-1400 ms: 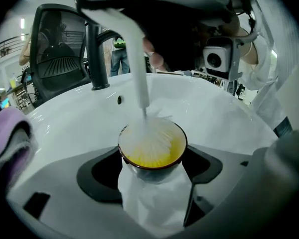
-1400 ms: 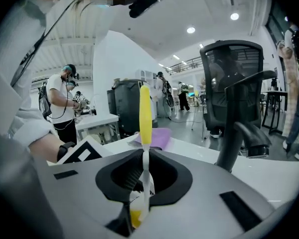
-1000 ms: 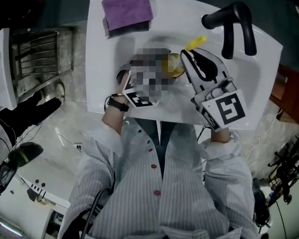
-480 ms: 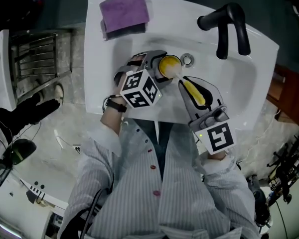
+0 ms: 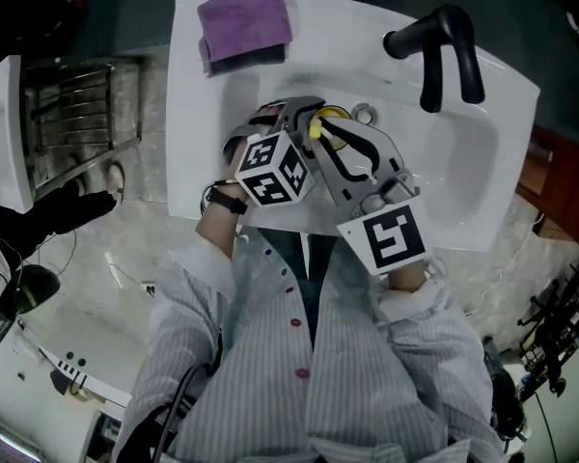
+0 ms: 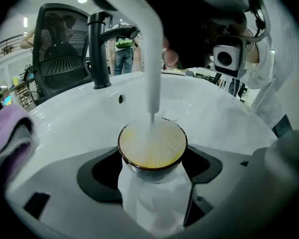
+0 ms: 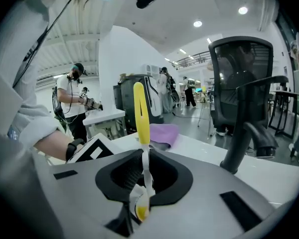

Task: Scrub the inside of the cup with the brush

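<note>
My left gripper (image 5: 304,122) is shut on a small cup (image 6: 150,185) and holds it over the white sink basin (image 5: 463,172). The cup is white outside and yellow inside. The brush's white stem (image 6: 152,63) comes down from above, and its bristles fill the cup's mouth. My right gripper (image 5: 320,135) reaches in from the lower right and is shut on the brush's yellow and white handle (image 7: 140,108), which stands upright between the jaws. In the head view the right gripper covers most of the cup; only a bit of yellow rim (image 5: 336,114) shows.
A black faucet (image 5: 444,51) stands at the basin's far right, and the drain (image 5: 364,116) lies just beyond the cup. A folded purple cloth (image 5: 243,22) lies on the sink's far left corner. A metal rack (image 5: 72,104) stands to the sink's left.
My right gripper has swung left and over the cup, and the brush has turned from lying slanted to upright in the cup. The left gripper and cup have hardly moved.
</note>
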{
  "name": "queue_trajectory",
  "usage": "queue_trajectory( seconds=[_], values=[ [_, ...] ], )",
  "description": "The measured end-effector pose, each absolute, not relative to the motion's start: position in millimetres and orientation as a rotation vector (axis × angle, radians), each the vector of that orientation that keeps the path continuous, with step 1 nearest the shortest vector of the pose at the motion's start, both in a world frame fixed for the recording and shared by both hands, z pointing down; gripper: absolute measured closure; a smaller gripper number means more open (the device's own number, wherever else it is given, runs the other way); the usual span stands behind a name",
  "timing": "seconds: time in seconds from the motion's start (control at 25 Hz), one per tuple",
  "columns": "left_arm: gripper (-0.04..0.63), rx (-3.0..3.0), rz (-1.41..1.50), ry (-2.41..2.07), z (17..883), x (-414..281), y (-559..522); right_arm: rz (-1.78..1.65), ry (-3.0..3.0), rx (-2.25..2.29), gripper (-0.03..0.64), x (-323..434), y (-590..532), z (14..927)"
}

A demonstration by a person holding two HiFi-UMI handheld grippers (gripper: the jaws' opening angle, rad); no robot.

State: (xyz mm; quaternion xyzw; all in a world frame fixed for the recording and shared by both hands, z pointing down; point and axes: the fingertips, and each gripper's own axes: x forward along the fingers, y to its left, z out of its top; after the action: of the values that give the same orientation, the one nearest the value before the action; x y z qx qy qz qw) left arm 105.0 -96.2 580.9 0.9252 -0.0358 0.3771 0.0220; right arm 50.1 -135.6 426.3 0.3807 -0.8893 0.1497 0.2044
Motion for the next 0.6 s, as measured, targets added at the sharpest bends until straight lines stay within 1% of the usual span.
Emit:
queue_trajectory(
  seconds=[0.28, 0.6],
  values=[
    [0.212, 2.872, 1.164, -0.111, 579.9, 105.6, -96.0, 0.496, -2.537, 1.101, 0.560, 76.6, -172.2, 435.5],
    [0.212, 2.881, 1.158, -0.109, 580.5, 106.2, -95.7, 0.627, -2.580, 1.134, 0.560, 116.7, -148.1, 431.8]
  ],
)
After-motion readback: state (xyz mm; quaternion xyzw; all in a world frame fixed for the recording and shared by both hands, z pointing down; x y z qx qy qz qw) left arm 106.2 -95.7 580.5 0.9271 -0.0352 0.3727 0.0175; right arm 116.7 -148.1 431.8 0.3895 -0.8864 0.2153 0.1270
